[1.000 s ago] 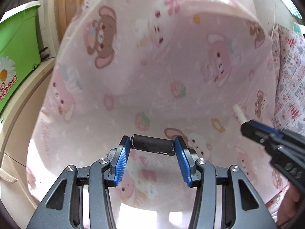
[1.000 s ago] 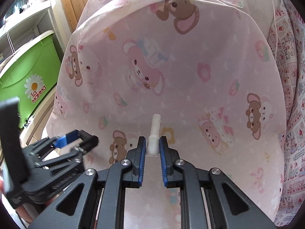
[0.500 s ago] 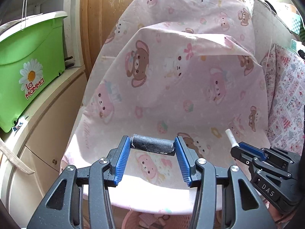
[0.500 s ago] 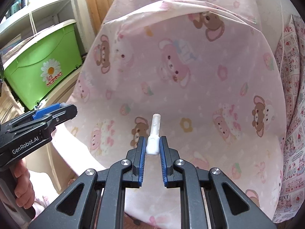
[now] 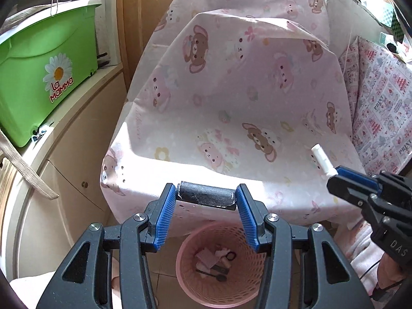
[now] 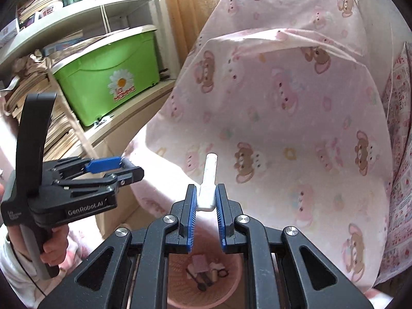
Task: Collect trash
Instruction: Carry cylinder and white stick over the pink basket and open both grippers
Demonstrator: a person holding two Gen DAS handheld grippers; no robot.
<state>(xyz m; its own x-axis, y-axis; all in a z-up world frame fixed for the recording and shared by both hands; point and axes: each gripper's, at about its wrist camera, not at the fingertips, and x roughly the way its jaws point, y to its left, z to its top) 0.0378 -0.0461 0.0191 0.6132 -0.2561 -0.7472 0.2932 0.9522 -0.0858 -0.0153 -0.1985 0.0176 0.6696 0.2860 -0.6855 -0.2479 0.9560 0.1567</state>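
Observation:
My left gripper (image 5: 206,198) is shut on a dark grey cylinder (image 5: 206,197), held crosswise between the blue pads above a pink mesh trash basket (image 5: 219,265). The basket holds several bits of trash. My right gripper (image 6: 206,199) is shut on a small white plastic tube (image 6: 209,180) that points forward; the tube also shows in the left wrist view (image 5: 322,161). The basket (image 6: 177,285) sits below the right gripper, partly hidden by the fingers. The left gripper (image 6: 113,166) shows at the left of the right wrist view.
A table draped in a pink bear-print cloth (image 5: 244,97) stands just beyond the basket. A green storage box (image 5: 46,72) sits on a beige cabinet (image 5: 67,159) at the left. Shelves with stacked papers (image 6: 38,51) are farther left. A patterned fabric (image 5: 381,108) hangs at the right.
Both grippers have drawn back from over the cloth-covered table, each with its item. The table edge and the pink basket below have come into view.

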